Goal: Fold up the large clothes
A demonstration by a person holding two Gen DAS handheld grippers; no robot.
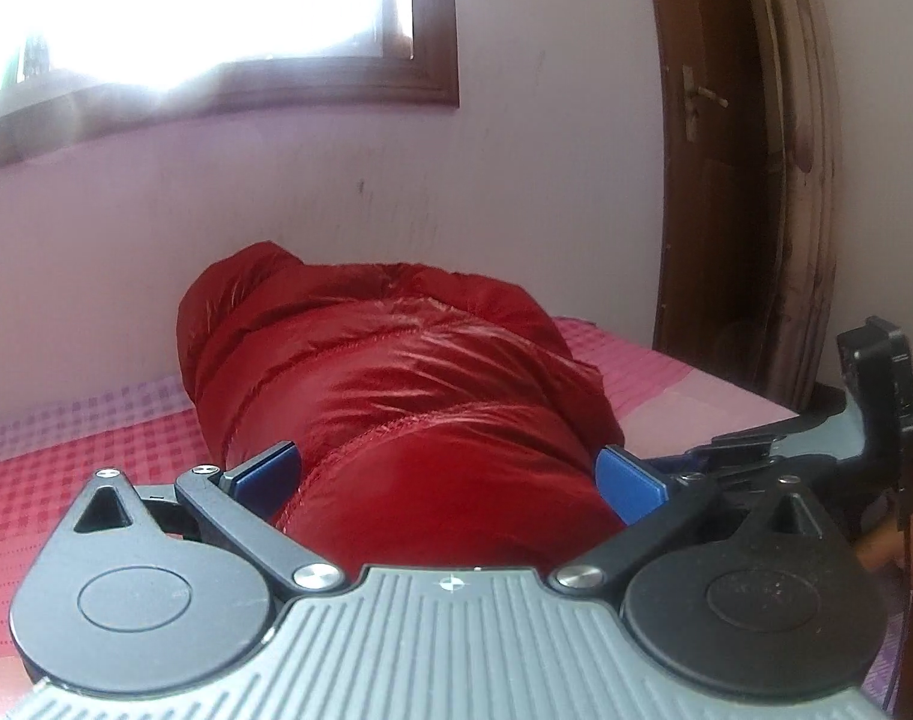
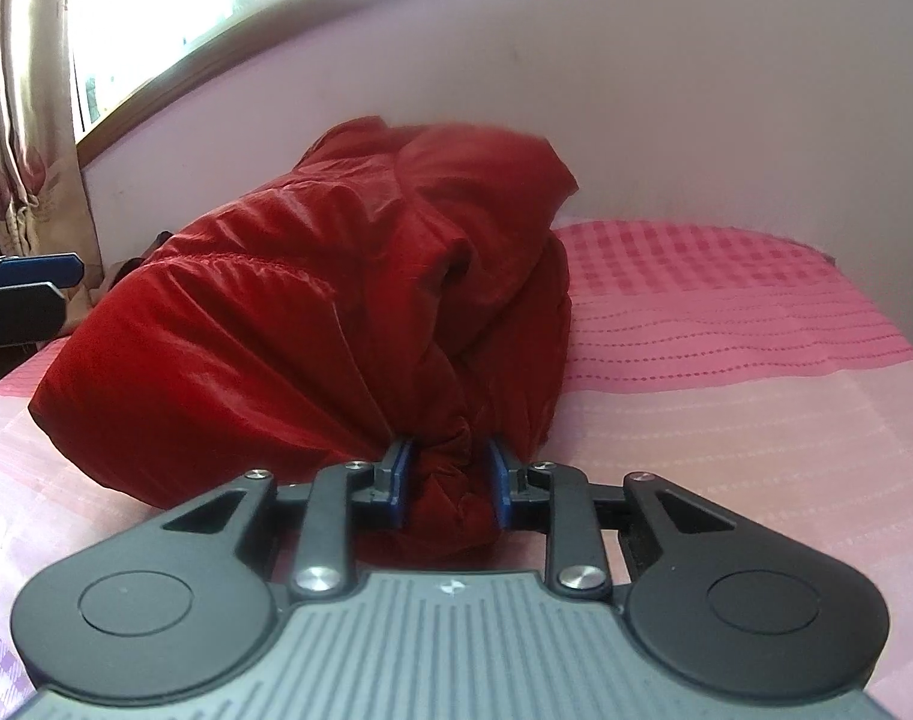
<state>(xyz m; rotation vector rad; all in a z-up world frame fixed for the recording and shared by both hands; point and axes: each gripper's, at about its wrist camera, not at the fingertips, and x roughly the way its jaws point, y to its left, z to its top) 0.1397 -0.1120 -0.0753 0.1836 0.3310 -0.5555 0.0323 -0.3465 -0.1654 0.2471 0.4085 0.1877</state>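
Observation:
A shiny red puffer jacket (image 1: 390, 372) lies bunched on the pink checked bed (image 1: 66, 456). My left gripper (image 1: 450, 474) is open wide, its blue pads (image 1: 264, 468) standing either side of the jacket's near end. In the right wrist view the jacket (image 2: 288, 324) is a folded heap. My right gripper (image 2: 450, 480) is shut on a bunched fold of the jacket's near edge, low on the bed (image 2: 726, 360). The right gripper also shows at the right edge of the left wrist view (image 1: 876, 408). The left gripper's blue tip shows at the far left of the right wrist view (image 2: 30, 276).
A pale wall (image 1: 516, 180) runs behind the bed with a wood-framed window (image 1: 216, 18). A brown wooden door (image 1: 756, 180) stands at the right. A curtain (image 2: 18, 120) hangs at the left. Pink bedspread stretches to the right of the jacket.

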